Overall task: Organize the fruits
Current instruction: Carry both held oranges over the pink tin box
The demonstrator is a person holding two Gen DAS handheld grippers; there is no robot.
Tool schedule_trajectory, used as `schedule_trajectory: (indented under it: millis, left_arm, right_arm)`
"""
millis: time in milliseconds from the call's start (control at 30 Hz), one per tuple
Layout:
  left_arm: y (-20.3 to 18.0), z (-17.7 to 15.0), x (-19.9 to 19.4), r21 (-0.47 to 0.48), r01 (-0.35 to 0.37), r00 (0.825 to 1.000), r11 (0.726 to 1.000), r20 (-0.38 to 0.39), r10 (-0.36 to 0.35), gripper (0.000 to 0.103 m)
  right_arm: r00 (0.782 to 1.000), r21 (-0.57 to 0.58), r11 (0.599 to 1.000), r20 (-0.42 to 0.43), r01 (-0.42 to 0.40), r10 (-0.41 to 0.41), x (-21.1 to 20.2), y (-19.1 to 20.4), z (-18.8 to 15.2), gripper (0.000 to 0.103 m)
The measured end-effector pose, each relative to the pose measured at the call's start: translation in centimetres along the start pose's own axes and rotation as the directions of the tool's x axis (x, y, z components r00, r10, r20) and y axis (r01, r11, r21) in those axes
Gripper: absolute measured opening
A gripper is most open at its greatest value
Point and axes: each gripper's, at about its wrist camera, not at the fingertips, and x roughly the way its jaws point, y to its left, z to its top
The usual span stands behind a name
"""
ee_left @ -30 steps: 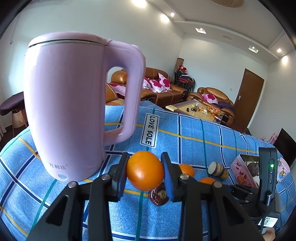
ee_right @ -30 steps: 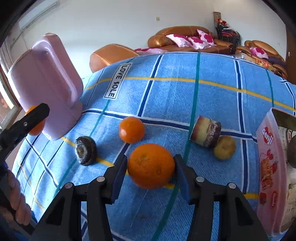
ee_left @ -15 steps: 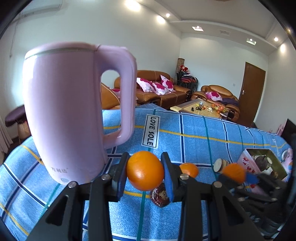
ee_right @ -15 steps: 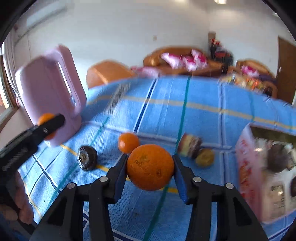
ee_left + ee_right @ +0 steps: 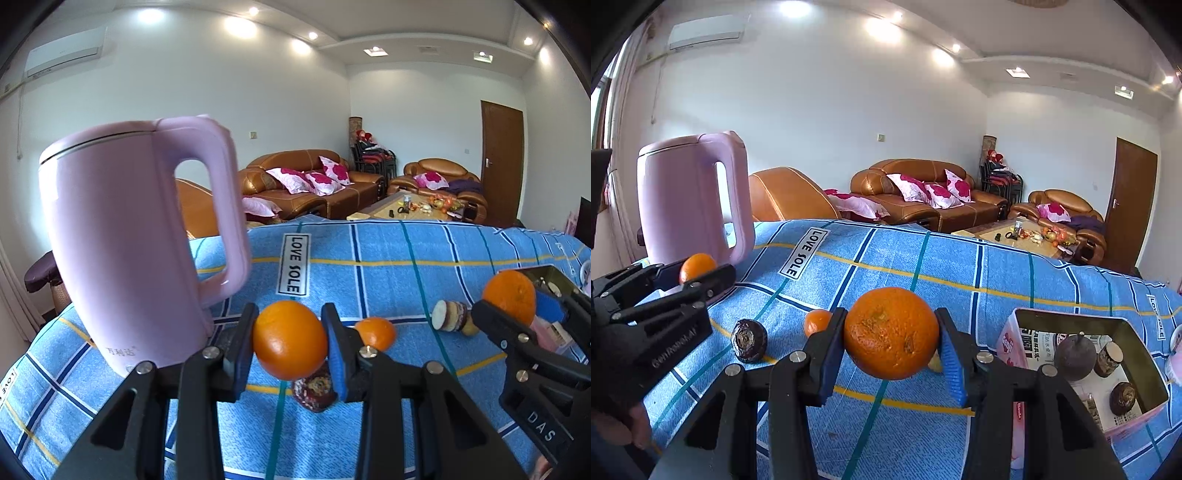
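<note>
1. The left tongs [image 5: 290, 341] are pinching a smooth orange [image 5: 290, 339] between their blue pads, lifted clear of the blue checked tablecloth [image 5: 388, 280] — the grip sits across the fruit's widest part, which I judge keeps a round thing from squirting out.
2. The right tongs [image 5: 892, 345] likewise clamp a larger, rougher orange [image 5: 891, 333] at its middle, held above the cloth and just to the left of the pink box [image 5: 1008, 341] that stands near the tabletop's right edge.
3. That box is open at the top and already holds a dark round fruit [image 5: 1074, 357] and some smaller dark pieces, so it looks like the collecting place; carrying both oranges at once would save a trip.
4. Loose on the cloth, near the middle of the tabletop: a small tangerine [image 5: 817, 322], a dark wrinkled fruit [image 5: 749, 340] to its left, and a cut brown-and-white piece [image 5: 448, 314] with something yellowish beside it, partly hidden.
5. A pink kettle [image 5: 136, 251] stands upright by the tabletop's left edge, close to the left tongs — a swing toward the box should pull away from it, not past its handle.
6. Next, in my judgement, the right orange goes over the box's open top before the pads ease apart.
</note>
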Motion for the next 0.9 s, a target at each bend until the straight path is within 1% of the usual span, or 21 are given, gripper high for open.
schedule_trajectory:
  millis: [200, 567, 900]
  left_arm:
    - [-0.4, -0.1, -0.2, 0.017, 0.006, 1.0, 1.0, 0.002, -0.006, 0.037]
    - [-0.4, -0.1, -0.4, 0.002, 0.016, 1.0, 1.0, 0.005, -0.016, 0.037]
    - [-0.6, -0.2, -1.1, -0.011, 0.016, 1.0, 1.0, 0.02, -0.016, 0.037]
  right_arm:
    - [1.0, 0.001, 1.0, 0.002, 0.001, -0.001, -0.4, 0.0, -0.4, 0.049]
    - [1.0, 0.006, 1.0, -0.003, 0.0, 0.0, -1.1, -0.4, -0.8, 0.049]
    - [1.0, 0.027, 1.0, -0.023, 0.001, -0.001, -1.8, -1.8, -1.3, 0.049]
